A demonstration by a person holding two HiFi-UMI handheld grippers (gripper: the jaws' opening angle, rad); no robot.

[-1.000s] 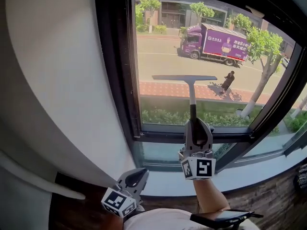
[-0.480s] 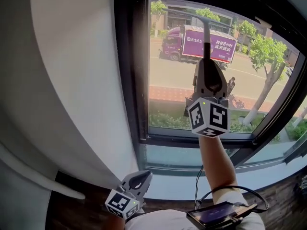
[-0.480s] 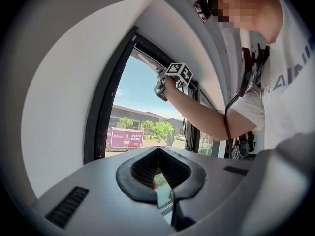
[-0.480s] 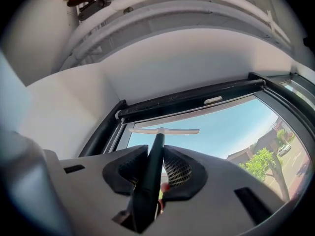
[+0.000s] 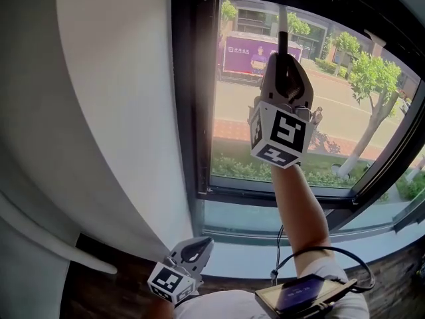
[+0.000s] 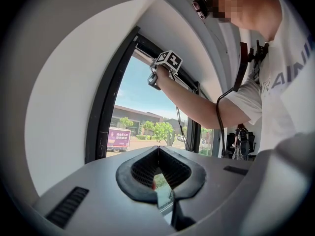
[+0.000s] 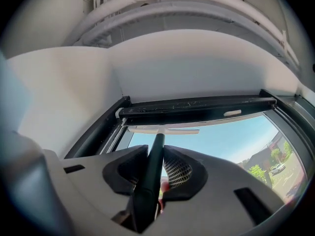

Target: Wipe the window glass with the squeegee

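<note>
Window glass (image 5: 232,151) overlooks a street (image 5: 345,118); squeegee (image 7: 155,151) points upward, blade level at the glass's top edge, clamped by right gripper (image 5: 284,58); left gripper (image 5: 198,244), low, closed on nothing.

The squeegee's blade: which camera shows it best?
The right gripper view: the squeegee's handle runs up from the jaws of the right gripper to the pale blade under the window's top frame. The head view shows only the handle; the left gripper view shows the raised arm, no clear blade.
</note>
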